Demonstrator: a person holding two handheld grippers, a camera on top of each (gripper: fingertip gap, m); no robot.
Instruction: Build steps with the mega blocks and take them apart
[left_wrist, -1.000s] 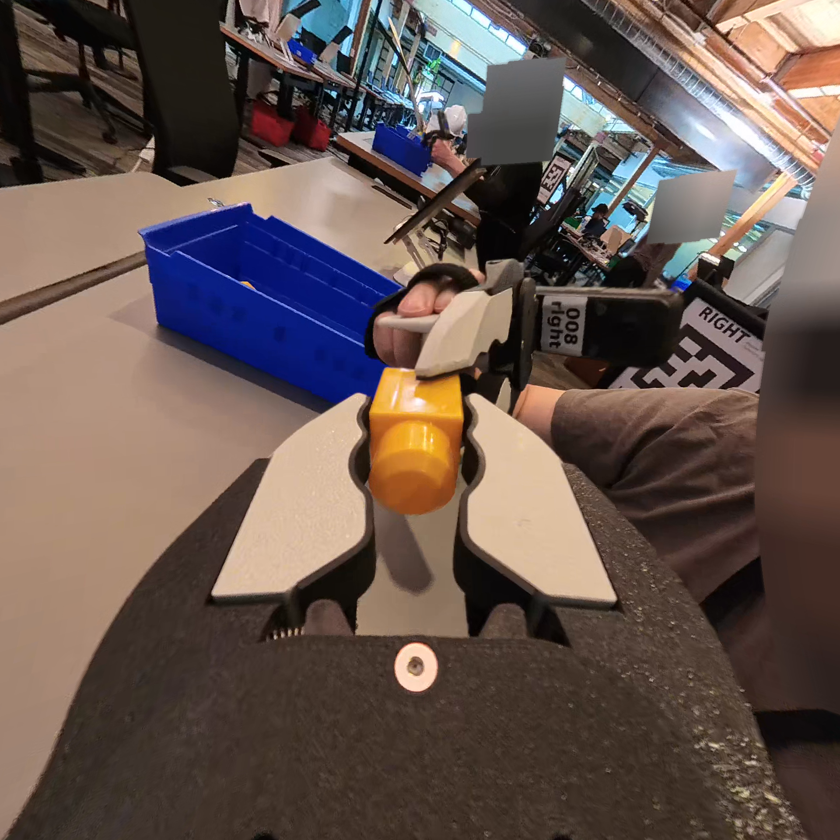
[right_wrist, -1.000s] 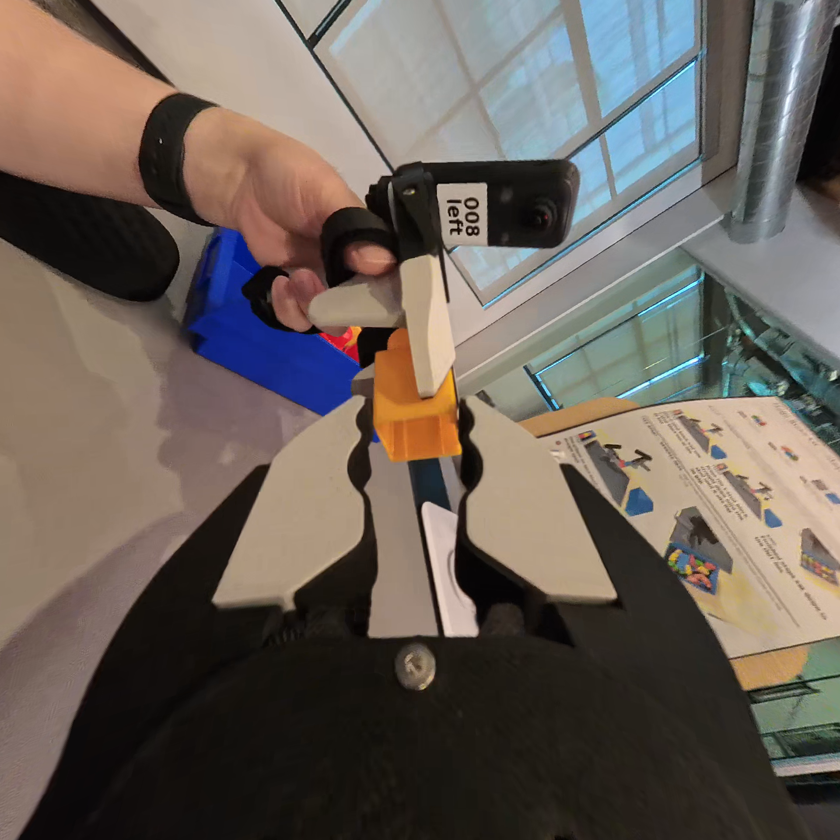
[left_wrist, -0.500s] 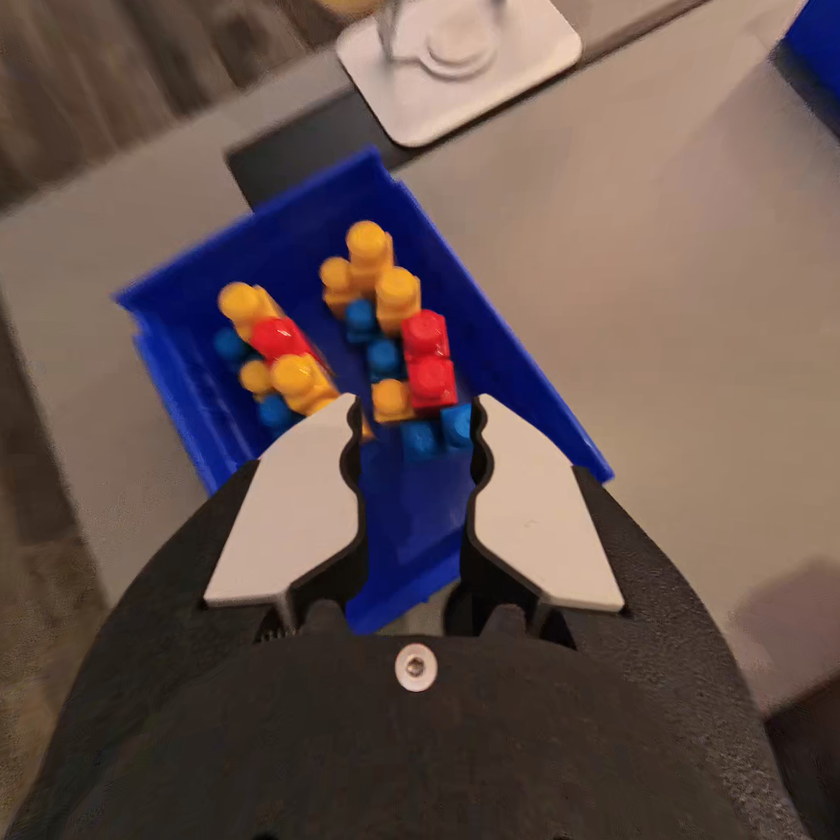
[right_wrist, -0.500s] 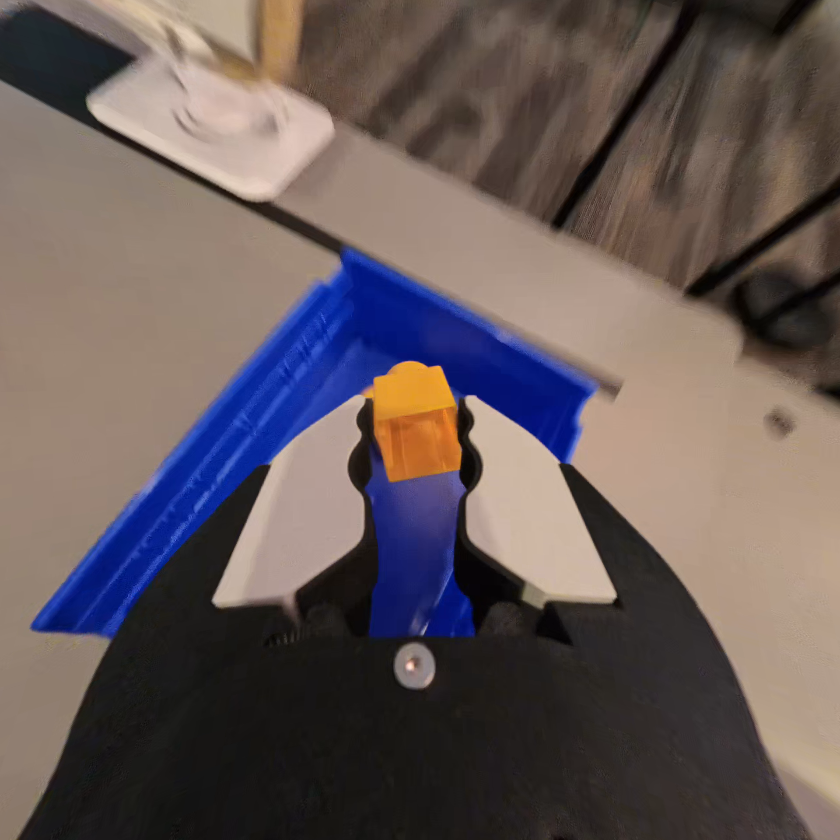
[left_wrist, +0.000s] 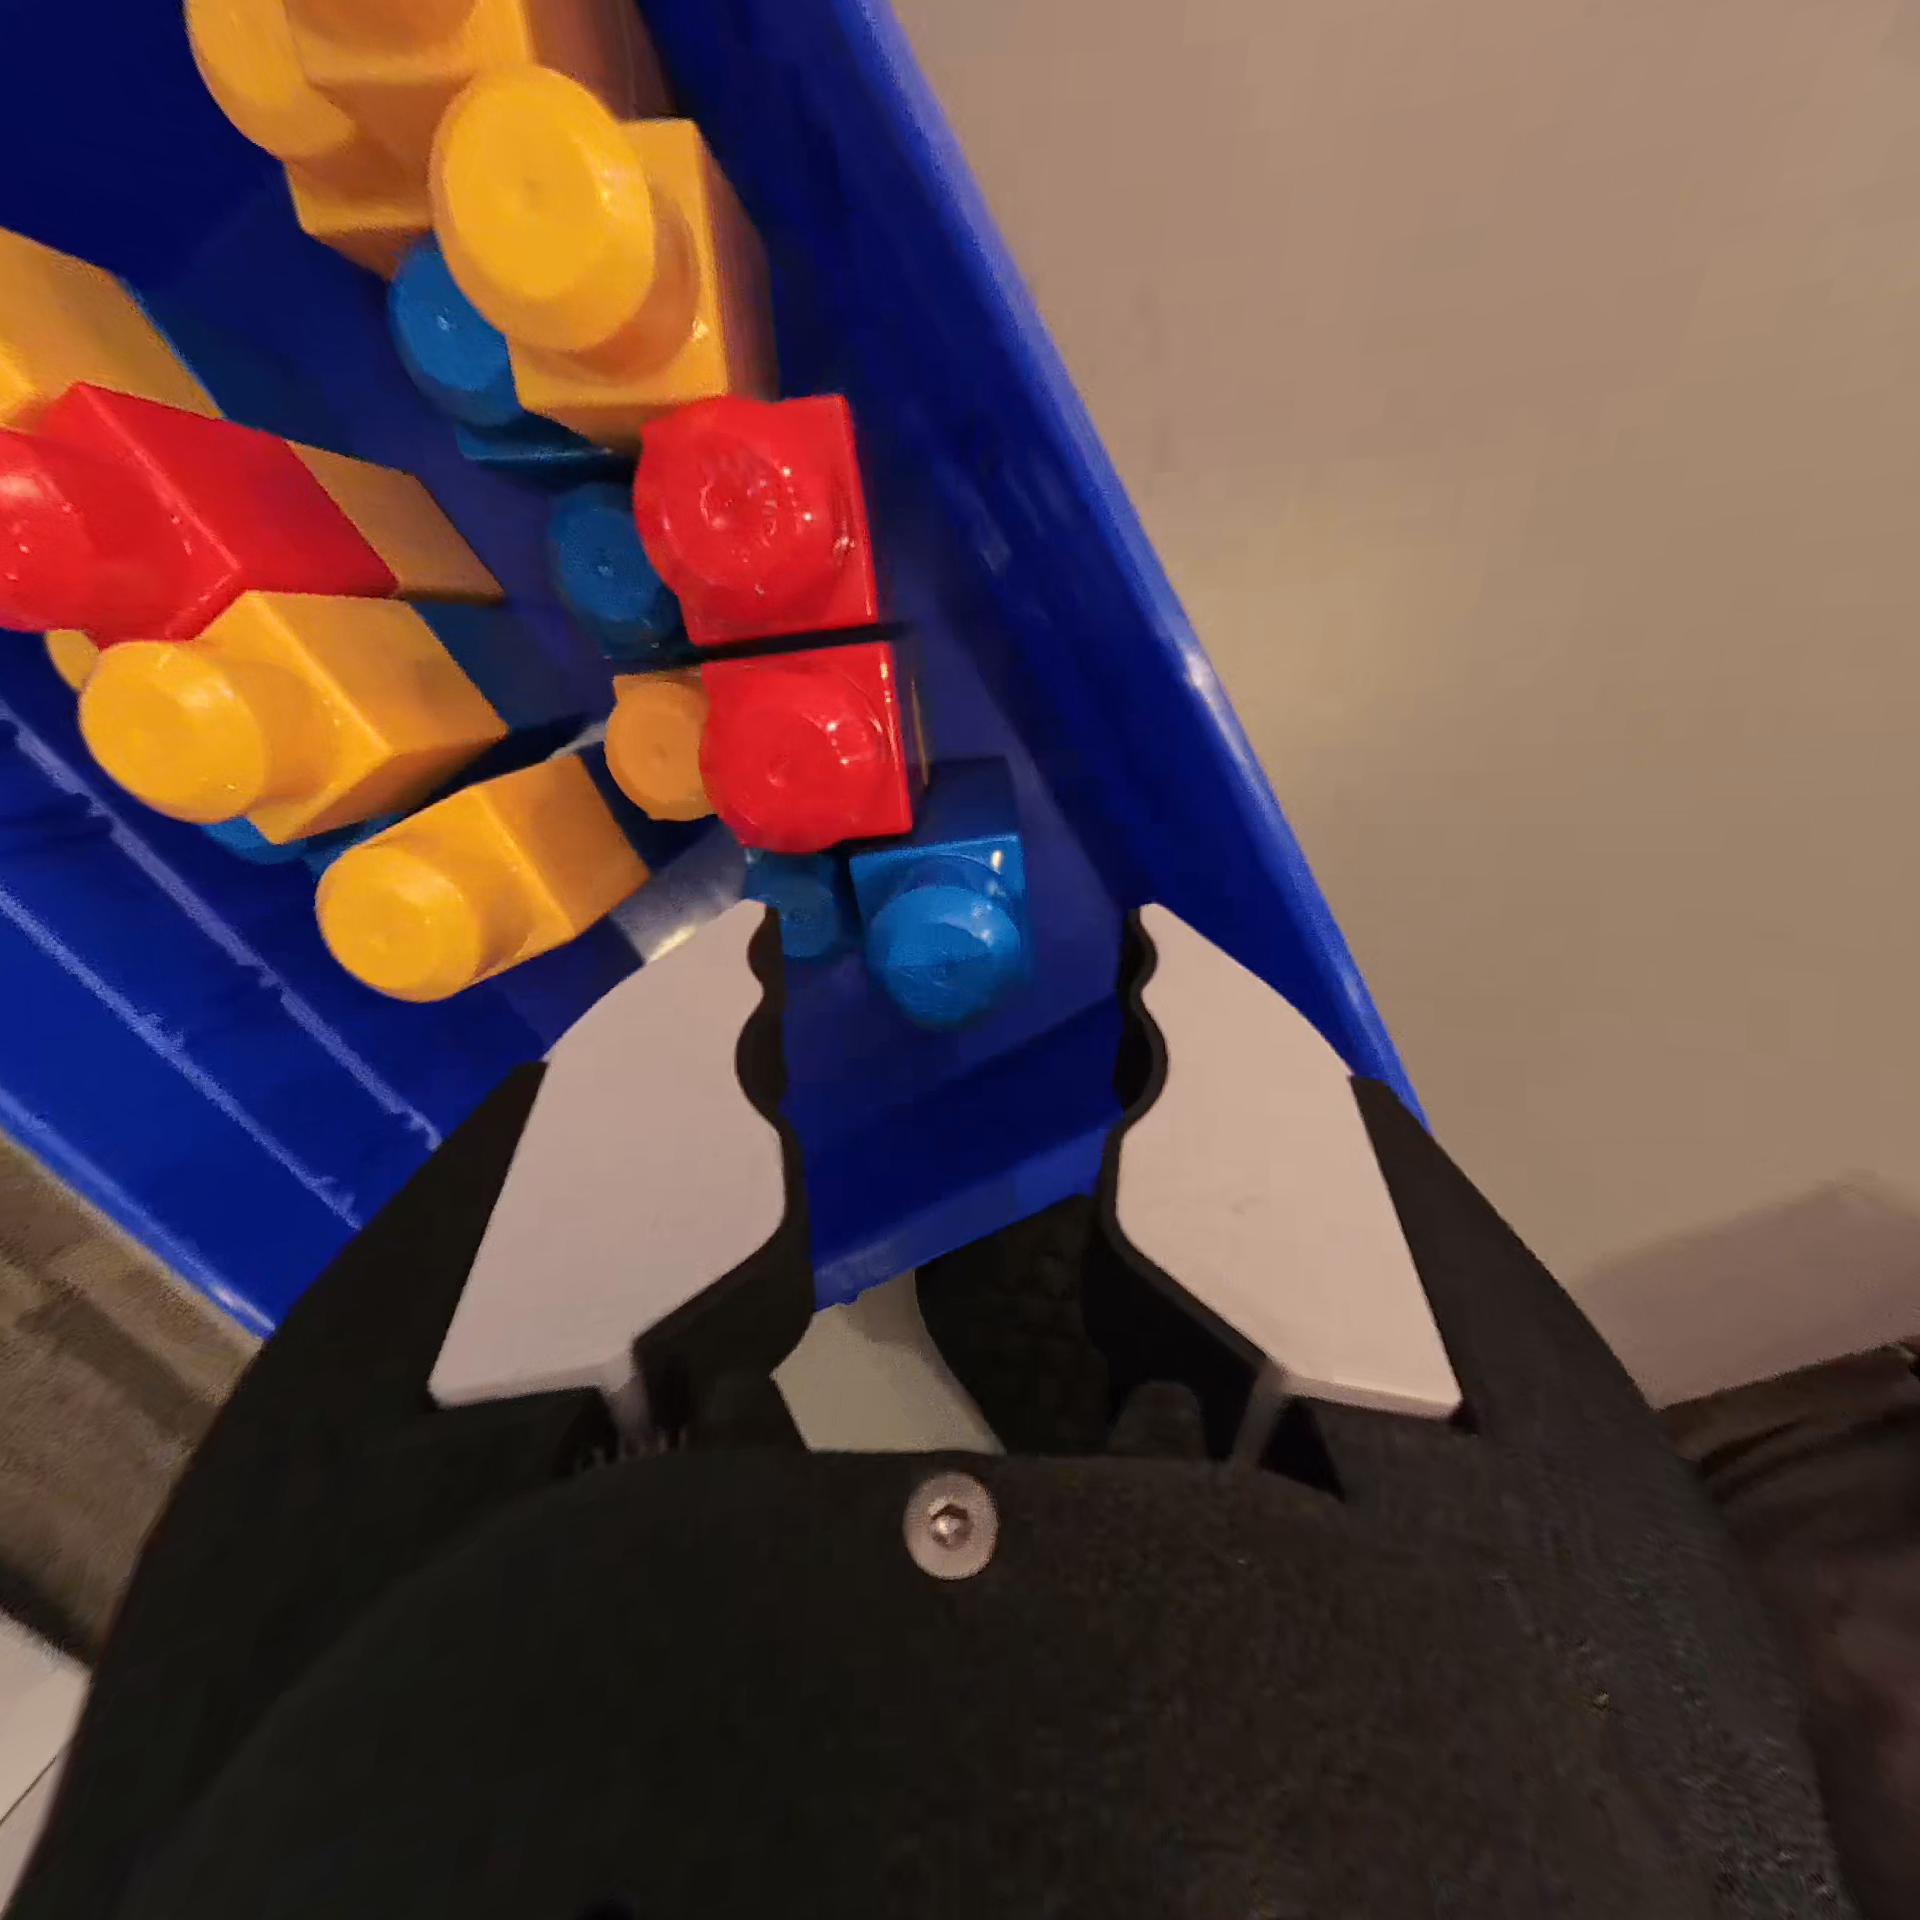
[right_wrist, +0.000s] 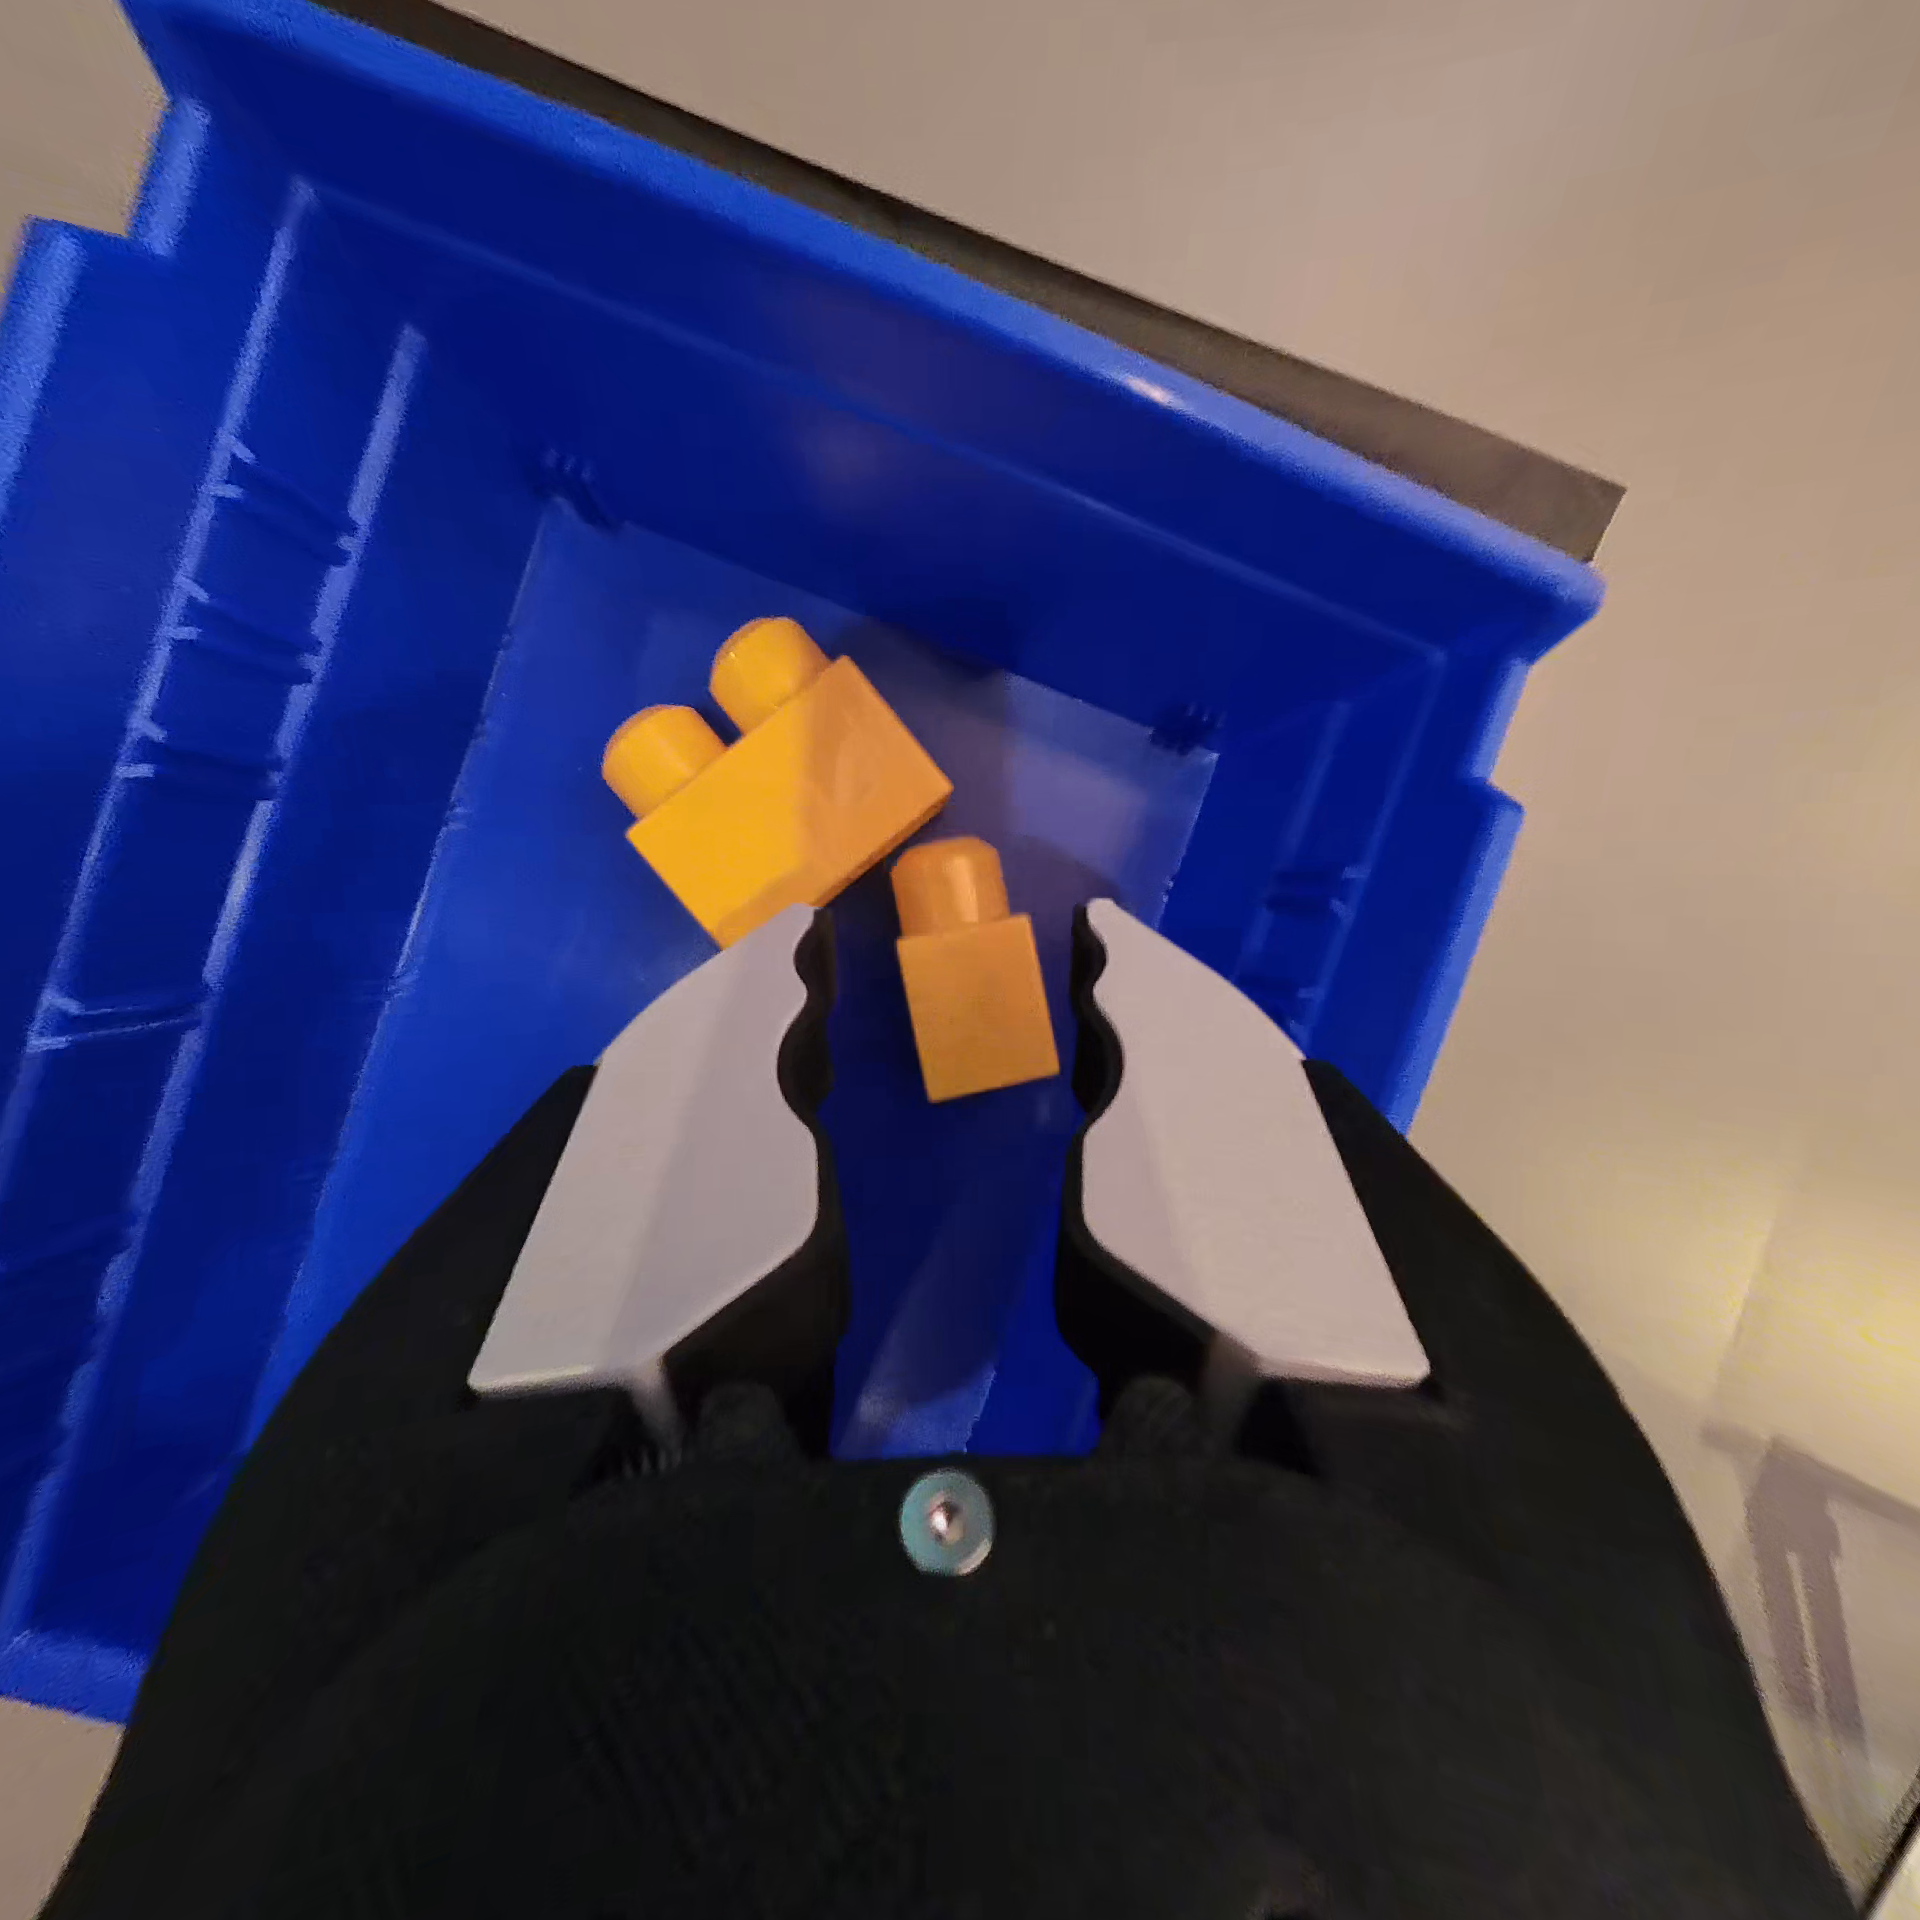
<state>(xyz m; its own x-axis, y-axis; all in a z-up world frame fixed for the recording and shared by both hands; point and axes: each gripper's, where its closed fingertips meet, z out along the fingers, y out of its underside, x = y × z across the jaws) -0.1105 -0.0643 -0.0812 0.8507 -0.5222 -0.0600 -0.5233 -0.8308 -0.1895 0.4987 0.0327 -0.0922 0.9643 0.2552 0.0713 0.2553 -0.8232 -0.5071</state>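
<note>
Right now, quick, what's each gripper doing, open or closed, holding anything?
Left gripper: open, empty, over the blue bin.
Right gripper: open, holding nothing; small orange block lies loose between its fingers.

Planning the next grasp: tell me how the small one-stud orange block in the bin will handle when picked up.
The one-stud orange block looks like hard moulded plastic, so probably stiff and light. Its glossy faces may slip between the right hand-held gripper fingers. Lying on its side in the blue bin, its flat sides should keep it from rolling.
</note>
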